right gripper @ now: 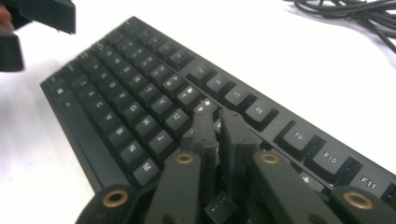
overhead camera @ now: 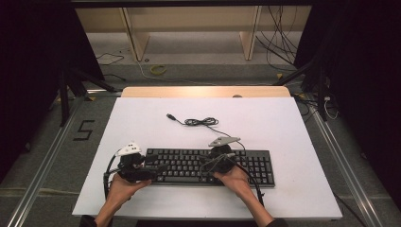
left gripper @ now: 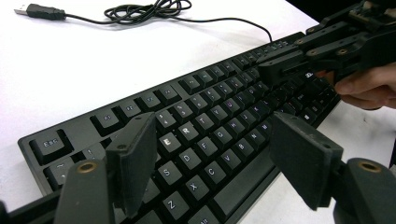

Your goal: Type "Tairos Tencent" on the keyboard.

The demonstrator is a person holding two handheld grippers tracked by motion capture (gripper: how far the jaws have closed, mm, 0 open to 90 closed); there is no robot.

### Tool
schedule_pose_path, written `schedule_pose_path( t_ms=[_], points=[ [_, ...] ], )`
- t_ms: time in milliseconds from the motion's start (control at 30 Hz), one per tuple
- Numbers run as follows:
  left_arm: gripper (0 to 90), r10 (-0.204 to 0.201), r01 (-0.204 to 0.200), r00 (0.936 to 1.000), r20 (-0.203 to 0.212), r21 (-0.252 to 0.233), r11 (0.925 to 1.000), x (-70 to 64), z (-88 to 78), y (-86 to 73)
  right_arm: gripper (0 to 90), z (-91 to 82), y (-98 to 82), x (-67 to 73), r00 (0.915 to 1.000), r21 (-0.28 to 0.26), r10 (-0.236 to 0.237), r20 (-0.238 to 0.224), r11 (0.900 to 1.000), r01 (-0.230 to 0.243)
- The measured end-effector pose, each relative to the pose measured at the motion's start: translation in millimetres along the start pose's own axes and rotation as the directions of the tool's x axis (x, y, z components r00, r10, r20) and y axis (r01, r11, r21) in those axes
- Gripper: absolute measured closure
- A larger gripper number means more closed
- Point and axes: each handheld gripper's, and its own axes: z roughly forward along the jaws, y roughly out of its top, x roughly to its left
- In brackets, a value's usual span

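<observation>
Black keyboard (overhead camera: 210,166) near table's front edge; left gripper (left gripper: 210,163) jaws apart, right gripper (right gripper: 219,128) jaws nearly together.

One black keyboard (overhead camera: 208,165) lies beneath the two grippers, left (overhead camera: 158,169) and right (overhead camera: 204,164); one coiled cable (overhead camera: 201,122) with one USB plug (overhead camera: 171,116) lies beyond them.

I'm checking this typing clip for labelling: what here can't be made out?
- Key under the right gripper: right gripper view, its near-shut jaws cover it.
- Keyboard legends: high view, too small.
- Keyboard's right end: left gripper view, the right gripper hides it.
- Cable coil: right gripper view, cut off by the top edge.
</observation>
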Motion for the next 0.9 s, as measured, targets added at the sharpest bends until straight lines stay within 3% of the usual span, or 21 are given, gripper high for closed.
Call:
schedule_pose_path(
  t_ms=[300,733,900],
  points=[
    [32.1,0.003,-0.003,1.0000,-0.005,0.005,1.0000,0.3,0.5,0.0,71.8,-11.6,1.3,1.6,0.9997,-0.042,0.000,-0.024,0.999,-0.001],
    [35.2,0.001,-0.001,0.9999,-0.012,0.016,0.9999,1.1,1.7,0.2,55.6,-21.3,0.5,3.6,0.9989,-0.062,0.016,-0.043,0.998,-0.018],
    [37.7,0.010,-0.010,0.9998,-0.018,0.025,0.9996,1.7,2.5,-0.1,54.3,-24.2,-0.8,3.6,0.9988,-0.065,0.017,-0.045,0.998,-0.019]
  ],
)
